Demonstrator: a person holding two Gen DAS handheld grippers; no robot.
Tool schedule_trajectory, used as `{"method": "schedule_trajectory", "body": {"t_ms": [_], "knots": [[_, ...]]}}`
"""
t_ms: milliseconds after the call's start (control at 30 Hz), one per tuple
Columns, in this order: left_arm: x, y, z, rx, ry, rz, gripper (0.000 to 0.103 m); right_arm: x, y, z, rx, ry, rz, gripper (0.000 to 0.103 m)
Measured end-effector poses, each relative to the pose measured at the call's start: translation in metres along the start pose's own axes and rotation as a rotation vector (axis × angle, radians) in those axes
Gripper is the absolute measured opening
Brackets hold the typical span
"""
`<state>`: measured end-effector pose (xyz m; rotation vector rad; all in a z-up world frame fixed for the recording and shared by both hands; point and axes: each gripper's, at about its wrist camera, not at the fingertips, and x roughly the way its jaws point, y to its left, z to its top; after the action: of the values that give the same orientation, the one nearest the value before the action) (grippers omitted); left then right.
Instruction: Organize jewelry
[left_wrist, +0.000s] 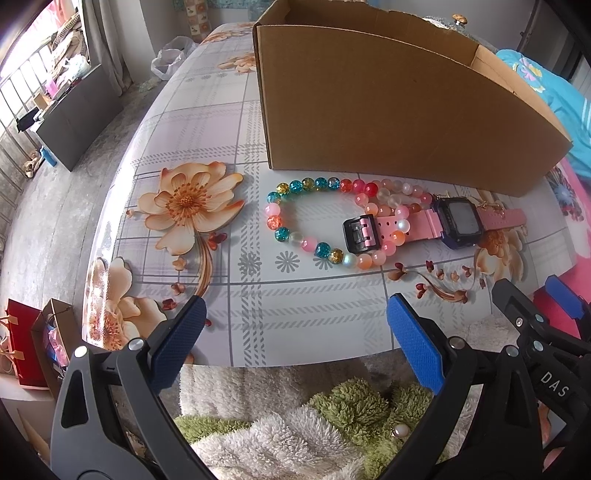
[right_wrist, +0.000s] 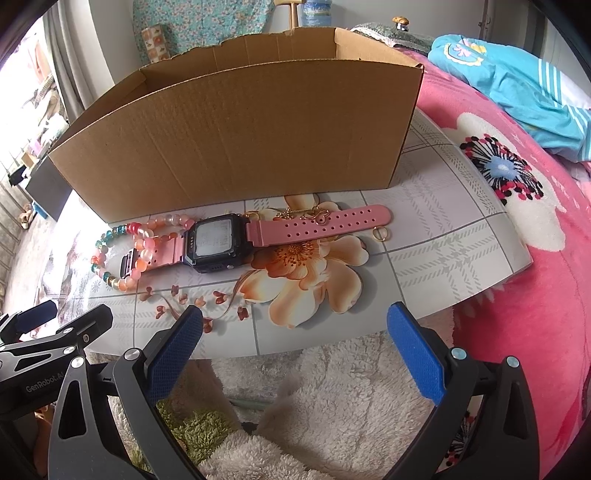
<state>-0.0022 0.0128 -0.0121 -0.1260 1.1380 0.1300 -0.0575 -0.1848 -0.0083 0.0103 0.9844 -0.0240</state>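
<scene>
Both jaw pairs stand wide apart and empty, hovering at the near edge of the table (left_wrist: 258, 302), above a fluffy white and green textile. My left gripper (left_wrist: 295, 339) and my right gripper (right_wrist: 295, 347) sit side by side, neither touching anything.

Ahead of them, between the jaws and a tall open cardboard box (left_wrist: 388, 110), the jewelry lies in one row on the flowered tablecloth. A beaded bracelet (left_wrist: 295, 221) of blue, gold, pink and orange beads forms a loop at the left end. A pink watch (right_wrist: 221, 240) with a dark square face lies to its right, its buckle end resting across the bracelet's right side. The watch's long axis runs left to right, parallel to the box's near wall. A thin gold chain (right_wrist: 295, 214) lies along the far side of the strap, and a small gold ring (right_wrist: 379, 233) sits just beside the strap's right tip.

I judge the bracelet straight ahead of my left gripper and nearer to it, while the watch strap and gold pieces lie ahead of my right. Because watch and bracelet overlap, lifting either may drag the other.
</scene>
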Motion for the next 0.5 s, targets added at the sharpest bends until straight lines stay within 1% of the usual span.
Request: {"method": "schedule_trajectory", "body": {"t_ms": [100, 267, 367, 400, 500], "knots": [[-0.003, 0.000, -0.001, 0.021, -0.029, 0.011, 0.094, -0.001, -0.001, 0.002, 0.002, -0.013, 0.001, 0.097], [-0.013, 0.005, 0.000, 0.055, -0.100, 0.021, 0.095, -0.006, -0.001, 0.005, -0.011, -0.069, 0.013, 0.097], [-0.018, 0.014, 0.004, 0.072, -0.140, -0.006, 0.095, -0.010, 0.000, 0.008, -0.030, -0.118, 0.032, 0.097], [-0.020, 0.017, 0.007, 0.080, -0.157, -0.026, 0.095, -0.012, 0.001, 0.008, -0.037, -0.134, 0.042, 0.097], [-0.028, 0.030, 0.010, 0.099, -0.218, -0.120, 0.095, -0.018, 0.007, 0.010, -0.048, -0.167, 0.102, 0.097]]}}
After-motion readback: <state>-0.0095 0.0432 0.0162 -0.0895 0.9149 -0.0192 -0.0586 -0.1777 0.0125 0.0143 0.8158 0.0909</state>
